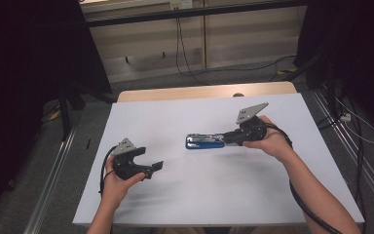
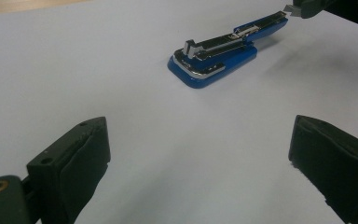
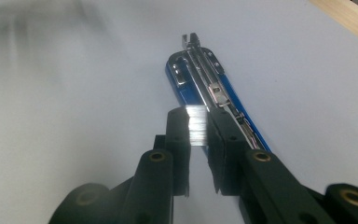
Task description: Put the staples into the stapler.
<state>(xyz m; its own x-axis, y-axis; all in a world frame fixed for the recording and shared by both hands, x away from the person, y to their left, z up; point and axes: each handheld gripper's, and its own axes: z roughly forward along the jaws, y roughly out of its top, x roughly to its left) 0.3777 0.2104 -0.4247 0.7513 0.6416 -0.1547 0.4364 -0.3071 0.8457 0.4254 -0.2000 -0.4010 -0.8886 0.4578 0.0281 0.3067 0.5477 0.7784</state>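
Two black grippers work over a white table top. The right gripper (image 3: 198,123) has its jaws drawn close together on a small strip of staples (image 3: 196,127), a bright, finely ribbed metal block pinched between the flat matte pads. Right ahead of those jaws lies the blue stapler (image 3: 200,88), opened out: its glossy blue plastic base sits flat on the surface, and the long chrome magazine channel runs along it, with a small metal pusher part of the way down the rail. In the left gripper view the stapler (image 2: 212,63) shows a rounded blue base with a chrome edge at the near end and a slim arm that slants up toward the right gripper's tips (image 2: 293,9). In the high view the right gripper (image 1: 226,138) lies nearly level, a grey three-cornered plate on top, at the stapler's (image 1: 202,142) end nearer the right hand.

The left gripper (image 2: 200,154) stands with its jaws spread wide and nothing between them; the pads are thick, dull, slightly rough rubber on blocky black fingers with a brass-coloured screw hole. It rests well apart from the stapler, pointing toward it, as the high view also shows (image 1: 157,167). Under both lies the smooth, plain white table top (image 1: 253,195), with a pale wooden edge along its far side.
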